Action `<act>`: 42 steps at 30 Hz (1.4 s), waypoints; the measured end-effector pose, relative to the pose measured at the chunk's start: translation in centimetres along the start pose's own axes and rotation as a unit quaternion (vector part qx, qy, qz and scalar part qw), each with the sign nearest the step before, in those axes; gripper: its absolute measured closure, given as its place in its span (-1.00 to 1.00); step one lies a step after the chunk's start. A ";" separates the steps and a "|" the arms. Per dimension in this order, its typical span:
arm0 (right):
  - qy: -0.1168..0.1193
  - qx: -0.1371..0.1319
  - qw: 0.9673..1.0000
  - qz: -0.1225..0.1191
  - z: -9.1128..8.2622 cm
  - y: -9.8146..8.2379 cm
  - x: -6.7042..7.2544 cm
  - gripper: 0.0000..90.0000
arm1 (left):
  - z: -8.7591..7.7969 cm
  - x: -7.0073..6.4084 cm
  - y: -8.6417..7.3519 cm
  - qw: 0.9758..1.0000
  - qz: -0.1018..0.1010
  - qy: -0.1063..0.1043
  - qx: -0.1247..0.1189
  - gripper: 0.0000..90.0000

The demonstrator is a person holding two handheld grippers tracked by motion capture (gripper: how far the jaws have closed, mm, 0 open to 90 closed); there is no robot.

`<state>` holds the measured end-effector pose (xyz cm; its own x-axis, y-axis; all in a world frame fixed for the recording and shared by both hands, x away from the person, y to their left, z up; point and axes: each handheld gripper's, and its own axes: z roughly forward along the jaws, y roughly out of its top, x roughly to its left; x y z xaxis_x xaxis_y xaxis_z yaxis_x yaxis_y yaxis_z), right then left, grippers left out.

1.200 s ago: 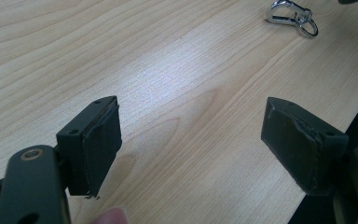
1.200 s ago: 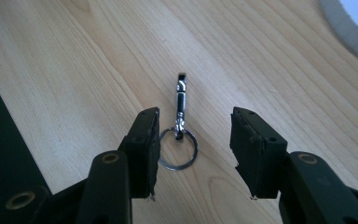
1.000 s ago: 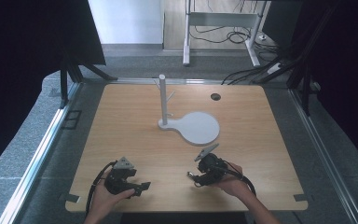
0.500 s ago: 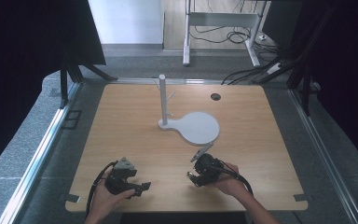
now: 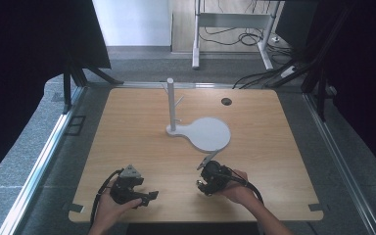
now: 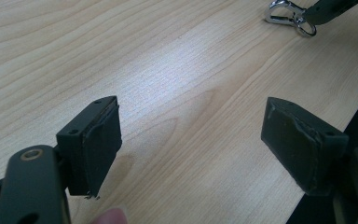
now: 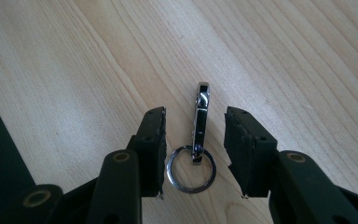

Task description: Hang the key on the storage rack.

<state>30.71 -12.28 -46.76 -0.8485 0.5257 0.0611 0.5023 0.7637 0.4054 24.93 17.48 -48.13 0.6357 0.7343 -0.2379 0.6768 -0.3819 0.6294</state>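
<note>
While the keyring clip (image 7: 198,135) is bracketed by the jaws of the right gripper (image 7: 195,140), nothing is actually pinched yet: a gap can be seen on both sides of the metal, so the pick is only being set up. The jaws have just been closing in around it, with the clip lying flat on the wooden table (image 7: 284,56) between the pads, its ring nearest the gripper body and its snap hook pointing away. So the approach looks done, and the squeeze, the lift and whatever happens at the white peg stand (image 5: 171,105) further out are judged to be left.

The right gripper is held low and tipped down over the clip by the right hand (image 5: 237,188). The left gripper (image 6: 193,140) is parked beside it, jaws spread wide with bare table between them, and the clip is glimpsed well ahead of it and off to one side (image 6: 286,14).
</note>
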 end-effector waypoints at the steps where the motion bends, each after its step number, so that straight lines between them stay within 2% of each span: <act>1: 0.000 0.001 1.000 -0.001 0.1 0.0 0.0 0.32 | 0.0 0.0 0.0 1.000 0.000 0.000 0.000 -0.55; 18: -0.009 0.023 1.000 -0.013 1.0 0.5 0.2 0.40 | -0.1 0.0 0.0 1.000 0.000 0.000 0.000 -0.55; 22: -0.022 0.030 0.999 -0.018 1.2 0.5 0.3 0.44 | -0.1 0.0 0.0 1.000 0.000 0.000 0.000 -0.55; 28: -0.027 0.039 0.999 -0.016 1.4 0.4 0.2 0.49 | 0.0 0.0 0.0 1.000 0.001 0.001 0.002 -0.54; 42: -0.025 0.055 0.998 -0.024 1.6 0.4 0.5 0.81 | 0.1 0.0 0.0 1.000 0.002 0.001 0.003 -0.55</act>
<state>30.80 -11.11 -48.04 -0.8645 0.5026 -0.0026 0.4780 0.8238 0.3049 24.95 17.39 -48.23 0.6381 0.7337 -0.2335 0.6763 -0.3892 0.6254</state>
